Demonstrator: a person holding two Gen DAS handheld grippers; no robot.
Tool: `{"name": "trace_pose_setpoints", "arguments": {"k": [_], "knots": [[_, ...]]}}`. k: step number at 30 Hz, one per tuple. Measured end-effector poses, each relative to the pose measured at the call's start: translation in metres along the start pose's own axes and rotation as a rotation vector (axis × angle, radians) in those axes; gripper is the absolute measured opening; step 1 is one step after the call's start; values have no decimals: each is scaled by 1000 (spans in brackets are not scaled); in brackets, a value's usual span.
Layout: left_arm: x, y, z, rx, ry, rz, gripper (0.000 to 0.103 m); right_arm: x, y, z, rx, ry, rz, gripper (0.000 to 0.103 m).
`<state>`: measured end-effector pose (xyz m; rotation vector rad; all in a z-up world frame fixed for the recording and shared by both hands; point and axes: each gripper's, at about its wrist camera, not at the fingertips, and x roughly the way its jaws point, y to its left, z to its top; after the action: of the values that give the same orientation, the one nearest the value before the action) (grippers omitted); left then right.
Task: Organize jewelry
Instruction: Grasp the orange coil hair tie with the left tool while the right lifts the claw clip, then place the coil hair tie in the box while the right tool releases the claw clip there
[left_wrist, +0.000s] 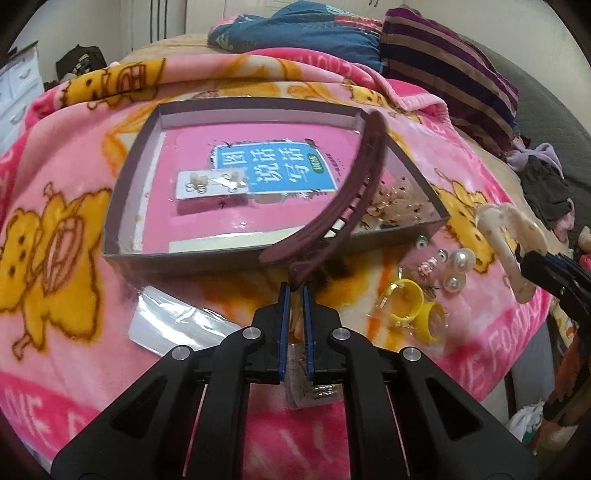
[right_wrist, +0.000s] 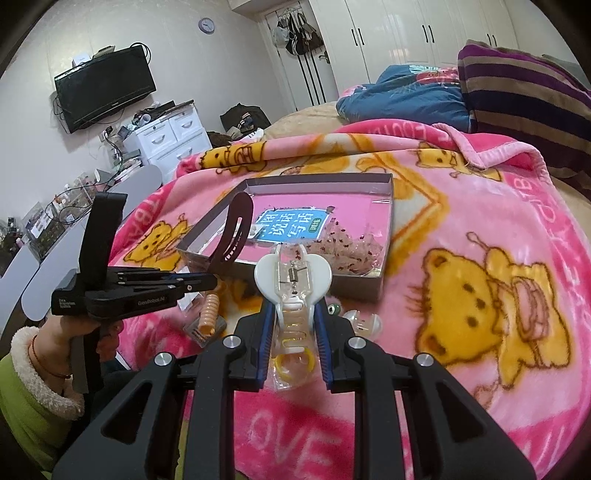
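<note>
Plum hair clip (left_wrist: 347, 206) pinched by its tail in my left gripper (left_wrist: 294, 291), poised over the box (left_wrist: 122, 192); right gripper (right_wrist: 295, 314) clamped the white clip (right_wrist: 293, 277), waiting its turn.

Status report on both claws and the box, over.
Left claw shut on brown hair clip. Right claw shut on white hair clip. Both short of box. Nothing blocking.

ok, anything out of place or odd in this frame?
Mostly unsorted: yellow rings, pearl earrings and a coiled hair tie lie loose on the blanket, outside the box. Both grippers hold hair clips: left maroon, right white.
</note>
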<state>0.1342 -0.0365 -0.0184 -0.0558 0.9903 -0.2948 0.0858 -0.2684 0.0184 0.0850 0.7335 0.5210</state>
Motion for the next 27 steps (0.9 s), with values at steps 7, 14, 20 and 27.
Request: {"name": "trace_pose_setpoints", "arguments": {"k": [7, 14, 20, 27], "knots": [[-15, 6, -8, -30, 2, -18, 1, -4, 0, 0, 11, -12, 8, 21], [-24, 13, -23, -51, 10, -16, 1, -5, 2, -2, 21, -11, 25, 21], [-39, 12, -26, -41, -27, -1, 0, -9, 5, -1, 24, -18, 37, 21], [-67, 13, -15, -40, -100, 5, 0, -15, 9, 8, 15, -38, 40, 21]]}}
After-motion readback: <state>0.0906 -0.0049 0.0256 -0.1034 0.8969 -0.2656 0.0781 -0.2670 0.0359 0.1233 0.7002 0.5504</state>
